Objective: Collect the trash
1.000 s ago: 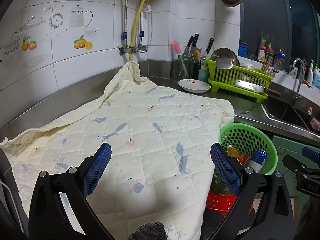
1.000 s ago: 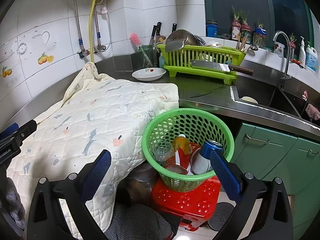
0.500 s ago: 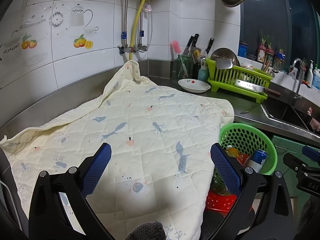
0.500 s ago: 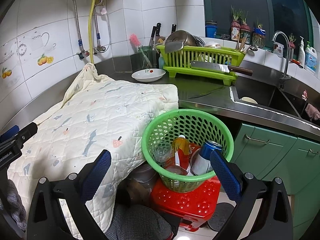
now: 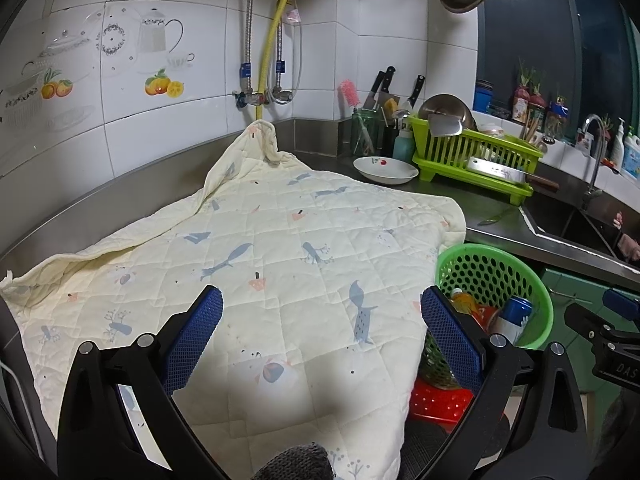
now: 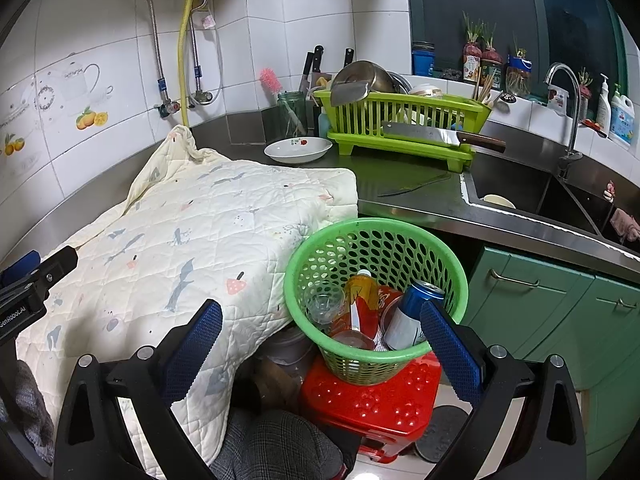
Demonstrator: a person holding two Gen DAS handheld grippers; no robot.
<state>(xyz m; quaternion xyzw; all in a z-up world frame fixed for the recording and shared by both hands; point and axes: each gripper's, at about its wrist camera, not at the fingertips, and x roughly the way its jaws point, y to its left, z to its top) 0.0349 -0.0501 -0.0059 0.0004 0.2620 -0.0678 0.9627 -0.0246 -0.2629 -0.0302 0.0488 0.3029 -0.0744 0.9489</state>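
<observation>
Both sets of fingers spread wide, holding nothing: left gripper (image 5: 322,322) low over the quilted cloth (image 5: 256,264), right gripper (image 6: 320,328) lower centre. Trash inside green basket (image 6: 374,236) atop red stool (image 6: 372,400): blue can (image 6: 412,312) tilted, top toward upper right; orange bottle (image 6: 360,292) roughly upright.

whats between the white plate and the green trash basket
In the right wrist view, the quilted cloth's far corner and bare steel counter separate white plate from green basket.

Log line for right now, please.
left gripper: open, empty, over quilt | right gripper: open, empty, above green basket | basket: cans, bottle inside, on red stool
</observation>
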